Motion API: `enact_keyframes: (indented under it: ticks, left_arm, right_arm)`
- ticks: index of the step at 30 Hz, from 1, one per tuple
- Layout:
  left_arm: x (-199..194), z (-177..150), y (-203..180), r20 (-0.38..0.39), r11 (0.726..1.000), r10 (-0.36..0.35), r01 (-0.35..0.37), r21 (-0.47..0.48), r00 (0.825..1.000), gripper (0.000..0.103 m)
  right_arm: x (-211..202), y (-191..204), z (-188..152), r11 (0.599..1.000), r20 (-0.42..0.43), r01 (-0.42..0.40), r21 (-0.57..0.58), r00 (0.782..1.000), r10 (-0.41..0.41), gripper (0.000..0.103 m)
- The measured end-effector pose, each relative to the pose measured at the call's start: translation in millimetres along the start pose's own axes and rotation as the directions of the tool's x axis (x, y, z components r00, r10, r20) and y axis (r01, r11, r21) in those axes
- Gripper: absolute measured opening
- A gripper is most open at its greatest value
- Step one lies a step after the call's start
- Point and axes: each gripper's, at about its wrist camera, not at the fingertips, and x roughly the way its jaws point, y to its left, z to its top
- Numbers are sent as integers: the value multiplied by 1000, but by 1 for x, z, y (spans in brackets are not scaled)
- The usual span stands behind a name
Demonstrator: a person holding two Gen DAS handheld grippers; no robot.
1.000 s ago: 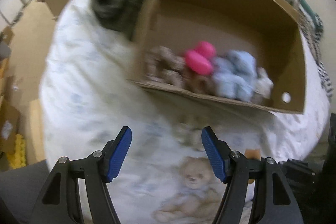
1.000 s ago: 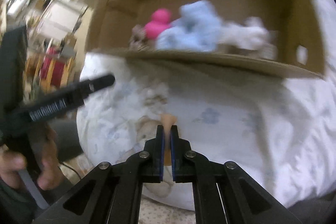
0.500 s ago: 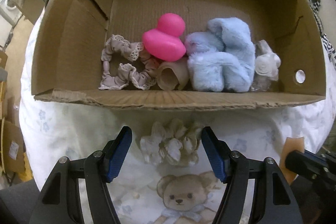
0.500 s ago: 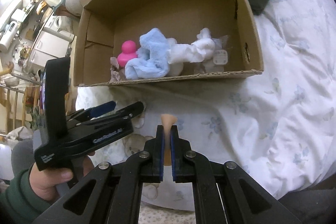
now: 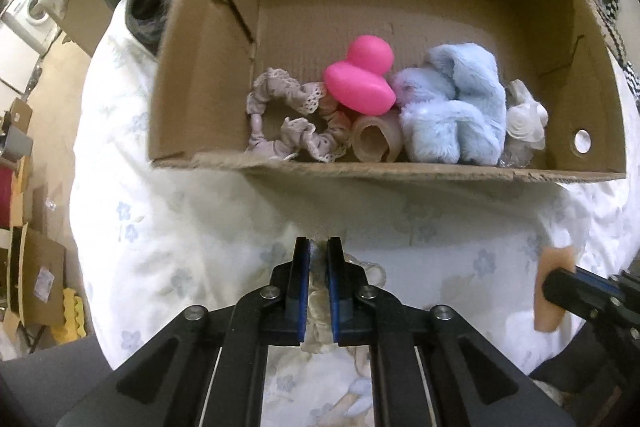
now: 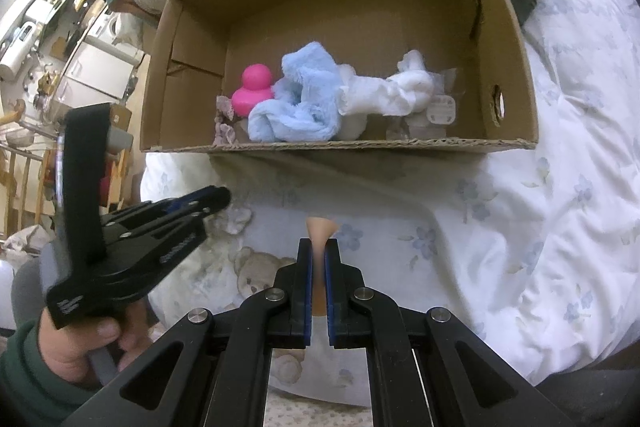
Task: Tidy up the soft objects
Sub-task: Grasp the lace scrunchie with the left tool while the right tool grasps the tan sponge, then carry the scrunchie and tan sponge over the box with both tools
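Five soft pieces already sit along the near wall of the cardboard box (image 5: 208,27), and two more are on their way! The left tongs (image 5: 318,253) are pinched tight on the cream lace scrunchie (image 5: 318,301), down on the bed (image 5: 192,227) just short of the box, above the printed teddy bear (image 6: 256,267). The right tongs (image 6: 318,255) are clamped on a peach squishy piece (image 6: 320,227), its flared tip poking out past the blue pads, hovering over the floral quilt in front of the box.

By the look of it, the job is well past halfway: what remains is to carry these two over the low front edge and let go.

Inside, left to right: a dusty-mauve scrunchie (image 5: 288,119), ruffled with lace trim and looped into a loose ring; a glossy pink rubber duck (image 5: 360,83), smooth and rounded; a translucent beige tube (image 5: 374,143), lying on its side with its open mouth forward; a pale blue fluffy thing (image 5: 456,107), shaggy and folded over itself; and a white plush bundle (image 6: 384,93) at the far right, next to something in clear packaging. The corrugated cardboard shows rough torn edges and a round hand-hole in the right wall.
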Motion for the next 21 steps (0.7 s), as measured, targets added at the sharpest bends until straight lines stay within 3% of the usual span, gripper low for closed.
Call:
enact_keyframes:
  ticks: [15,21]
  left_arm:
    - [-31,-17,18,26,999,35,-34,-29,999,8]
    - [-52,-23,21,78,998,45,-42,-41,996,8]
  right_arm:
    - [1,0,-2,1000,0,13,-7,1000,-13,7]
    - [-1,3,-3,1000,6,3,-13,1000,-2,7]
